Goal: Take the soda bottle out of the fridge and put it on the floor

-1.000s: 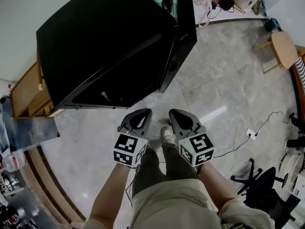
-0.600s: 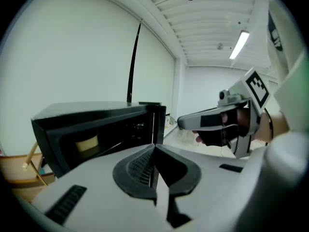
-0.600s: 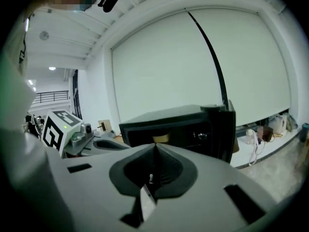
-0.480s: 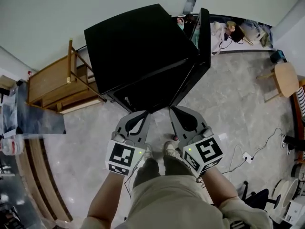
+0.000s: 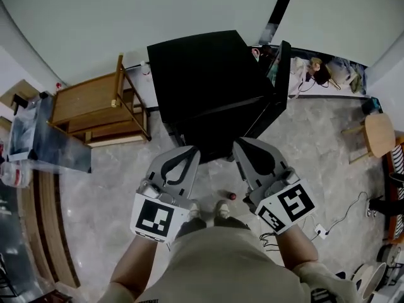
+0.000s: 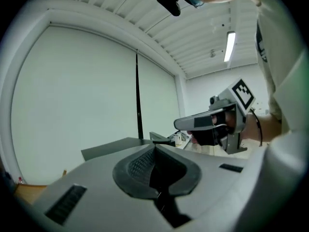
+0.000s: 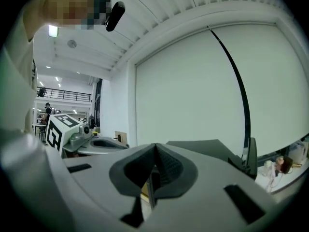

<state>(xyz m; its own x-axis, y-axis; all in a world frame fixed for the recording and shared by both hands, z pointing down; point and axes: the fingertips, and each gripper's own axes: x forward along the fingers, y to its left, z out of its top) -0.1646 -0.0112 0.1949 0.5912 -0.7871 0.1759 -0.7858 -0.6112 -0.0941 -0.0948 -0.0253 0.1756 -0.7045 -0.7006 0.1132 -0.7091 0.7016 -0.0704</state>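
My left tool [image 5: 188, 151] and right tool [image 5: 245, 145] are both pressed together, empty. The red-capped soda bottle [image 5: 232, 196] seems to stand on the floor [image 5: 315, 144] below and between them, outside the fridge [image 5: 208, 74]. I judge the task done.

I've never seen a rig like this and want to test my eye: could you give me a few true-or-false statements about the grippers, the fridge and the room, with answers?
1. The left gripper and the right gripper both have their jaws together with nothing in them. True.
2. The fridge is white. False: it is black.
3. The fridge door is shut tight. False: it stands ajar on the fridge's right side in the head view.
4. Wooden furniture stands left of the fridge in the head view. True.
5. The floor is carpeted. False: it is glossy grey stone.
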